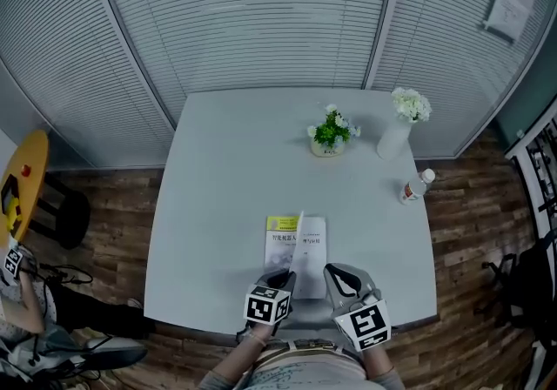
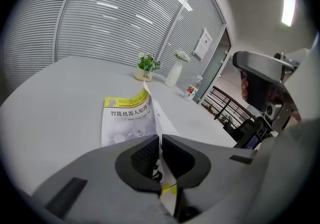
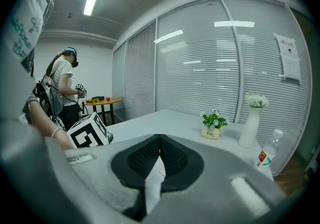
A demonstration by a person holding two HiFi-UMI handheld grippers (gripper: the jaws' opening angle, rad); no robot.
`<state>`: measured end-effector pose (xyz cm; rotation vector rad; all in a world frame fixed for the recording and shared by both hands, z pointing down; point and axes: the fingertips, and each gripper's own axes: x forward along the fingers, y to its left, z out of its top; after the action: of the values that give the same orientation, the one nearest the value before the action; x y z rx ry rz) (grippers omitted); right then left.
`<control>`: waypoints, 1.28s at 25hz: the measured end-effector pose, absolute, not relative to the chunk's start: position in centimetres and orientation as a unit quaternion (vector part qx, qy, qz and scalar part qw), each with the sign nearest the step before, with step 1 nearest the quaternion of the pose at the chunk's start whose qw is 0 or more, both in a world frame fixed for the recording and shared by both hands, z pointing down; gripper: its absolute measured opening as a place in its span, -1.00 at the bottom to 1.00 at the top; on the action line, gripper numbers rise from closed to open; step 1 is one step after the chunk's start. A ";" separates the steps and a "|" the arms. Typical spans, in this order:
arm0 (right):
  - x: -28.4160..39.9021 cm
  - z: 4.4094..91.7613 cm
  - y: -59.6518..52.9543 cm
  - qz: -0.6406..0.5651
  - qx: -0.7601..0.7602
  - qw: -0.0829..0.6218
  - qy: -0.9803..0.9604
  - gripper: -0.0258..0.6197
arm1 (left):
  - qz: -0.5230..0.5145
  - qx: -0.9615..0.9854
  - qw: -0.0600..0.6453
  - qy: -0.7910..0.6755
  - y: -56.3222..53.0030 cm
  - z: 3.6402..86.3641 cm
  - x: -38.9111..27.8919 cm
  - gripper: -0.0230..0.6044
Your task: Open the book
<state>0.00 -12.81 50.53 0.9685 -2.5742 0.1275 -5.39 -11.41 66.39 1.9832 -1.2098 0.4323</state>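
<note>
Near the pale grey counter's (image 1: 218, 205) front edge, a yellow-and-white paperback book (image 1: 280, 240) is being gripped: an upright leaf (image 2: 152, 110) is being clamped by the left hand-held gripper (image 2: 159, 140), a white page (image 3: 155, 178) by the right hand-held gripper (image 3: 159, 143).

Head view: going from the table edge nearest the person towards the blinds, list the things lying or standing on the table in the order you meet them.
book → bottle → potted plant. The white vase stands about level with the plant, so it has no clear place.
</note>
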 end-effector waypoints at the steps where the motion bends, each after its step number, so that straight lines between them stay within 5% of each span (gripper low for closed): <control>1: -0.3 50.5 -12.8 0.046 0.346 0.194 -0.917 -0.92 | 0.166 0.775 0.382 -0.475 -11.5 66.4 -5.8 -0.87; 32: -6.4 52.4 -12.1 0.061 0.368 0.220 -0.901 -0.92 | 0.141 0.752 0.424 -0.485 -10.1 67.4 -15.7 -0.87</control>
<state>-6.35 -12.08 52.39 1.0177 -2.4935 0.1688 -15.70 -10.13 67.41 1.8814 -1.2136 0.3532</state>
